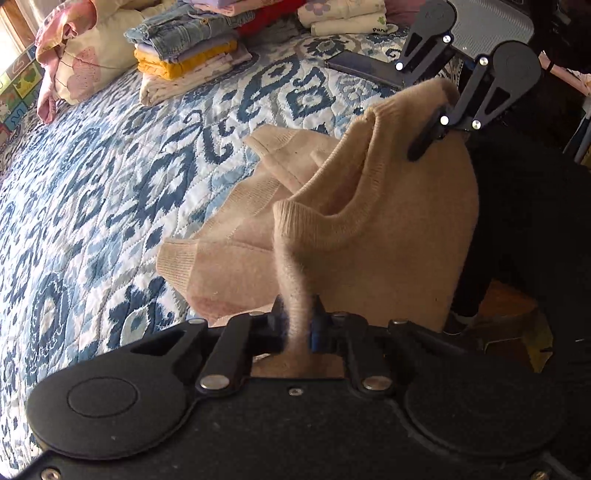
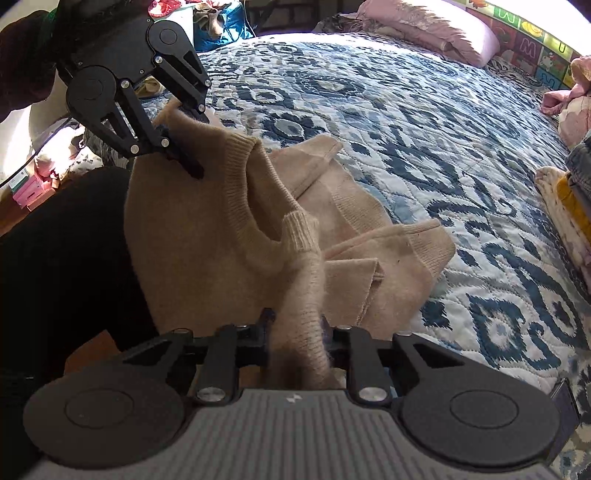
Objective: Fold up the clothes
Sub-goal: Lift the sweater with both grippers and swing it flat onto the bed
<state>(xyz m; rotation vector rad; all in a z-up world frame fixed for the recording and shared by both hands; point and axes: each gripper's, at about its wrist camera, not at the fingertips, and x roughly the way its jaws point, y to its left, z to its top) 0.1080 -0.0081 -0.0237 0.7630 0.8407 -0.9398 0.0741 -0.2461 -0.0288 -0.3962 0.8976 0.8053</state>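
Left gripper: it is right at the bottom of the left wrist view. Its 2 fingers are squeezed tight on a bunch of the tan sweater by the neck hole. The same tool shows at the top left of the right wrist view, pinching the far shoulder there.

Right gripper: it is at the bottom of the right wrist view. Its jaws are pulled in narrow and they pinch the other shoulder of the sweater. In the left wrist view it sits at the top right, clamped on the cloth.

Tan sweater: the 2 grippers hold it up by its 2 shoulders, with the round ribbed neck hole open between them. The top part hangs in the air at the edge of the bed. The lower part, with its sleeves and ribbed cuffs, lies rumpled on the quilt.

Person: a dark trouser leg is just beside the hanging sweater.

Quilt: it is blue and white with big swirly shapes, and it covers the bed under the sweater.

Stack of folded clothes: it sits well apart from the sweater, far back on the quilt. Blue jeans are on top, with yellow and pale pieces under them.

Pillow: a pale pink one lies at the far end of the bed.
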